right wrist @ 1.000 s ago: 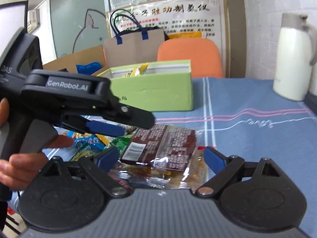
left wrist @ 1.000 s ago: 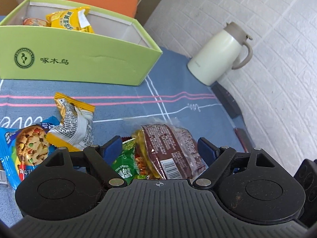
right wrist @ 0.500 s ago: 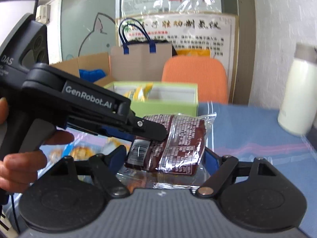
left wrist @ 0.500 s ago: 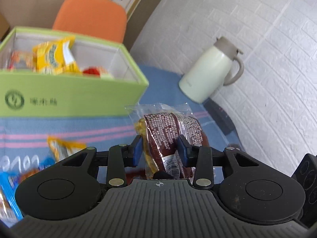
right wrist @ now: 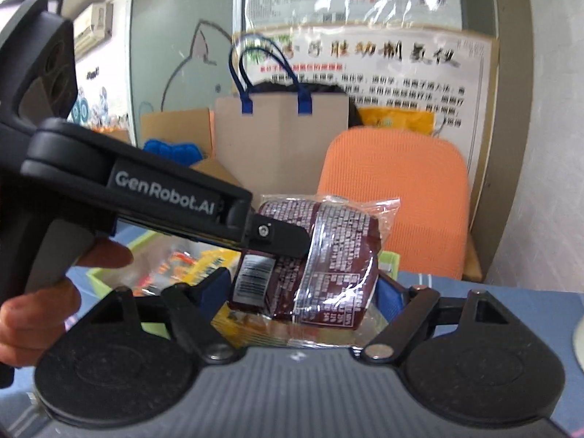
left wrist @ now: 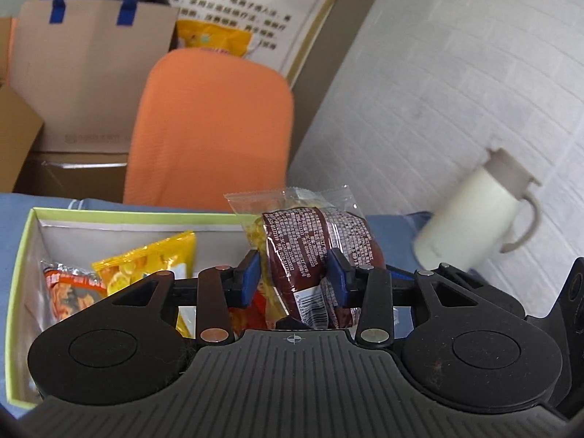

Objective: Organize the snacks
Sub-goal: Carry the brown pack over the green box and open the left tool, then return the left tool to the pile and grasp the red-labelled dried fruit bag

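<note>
My left gripper [left wrist: 295, 280] is shut on a brown snack packet [left wrist: 310, 252] in clear wrapping and holds it in the air over the right end of the green box [left wrist: 20, 255]. The box holds a yellow packet [left wrist: 146, 259] and an orange-red packet [left wrist: 69, 292]. In the right wrist view the same brown packet [right wrist: 321, 255] hangs from the left gripper's fingers [right wrist: 281, 235]. My right gripper [right wrist: 303, 292] sits wide on either side of the packet, with a yellowish packet [right wrist: 255, 328] low between its fingers; the packets hide whether it grips anything.
A cream thermos jug [left wrist: 474, 211] stands on the blue tablecloth [left wrist: 394, 226] to the right, by the white wall. An orange chair [left wrist: 211, 127] stands behind the table, with a paper bag [left wrist: 91, 65] and cardboard boxes beyond it.
The left gripper closed on the brown packet, lifted it off the cloth and carried it up and forward to over the green box. The right gripper rose alongside.
</note>
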